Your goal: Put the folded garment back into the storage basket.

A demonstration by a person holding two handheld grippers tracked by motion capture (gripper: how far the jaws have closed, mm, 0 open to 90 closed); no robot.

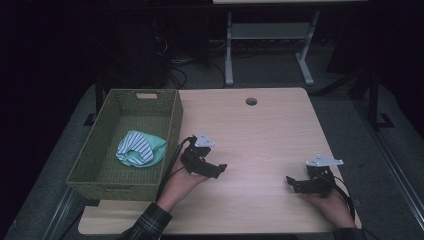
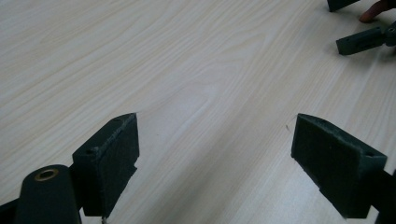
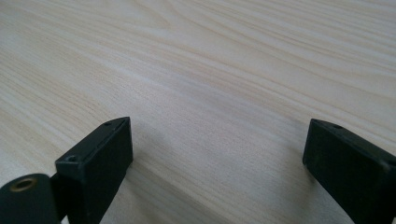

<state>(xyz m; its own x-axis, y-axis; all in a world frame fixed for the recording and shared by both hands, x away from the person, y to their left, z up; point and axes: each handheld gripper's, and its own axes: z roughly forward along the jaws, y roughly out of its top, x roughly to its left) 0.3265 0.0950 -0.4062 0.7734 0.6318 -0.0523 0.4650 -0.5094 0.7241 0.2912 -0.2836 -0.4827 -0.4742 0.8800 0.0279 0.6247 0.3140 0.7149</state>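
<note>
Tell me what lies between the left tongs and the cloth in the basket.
In the high view, the green basket's near wall stands between the left tongs and the striped cloth.

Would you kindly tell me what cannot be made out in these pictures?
- Striped cloth in the green basket, high view: bunched up, so what garment it is stays unclear.
- Basket label, high view: too small to read.
- Person's sleeve, high view: cut by the bottom edge.
- Room beyond the table: too dark.

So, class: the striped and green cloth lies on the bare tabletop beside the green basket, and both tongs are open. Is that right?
Not quite: the high view shows the cloth lying inside the green basket, not on the tabletop. Left tongs and right tongs are open.
</note>
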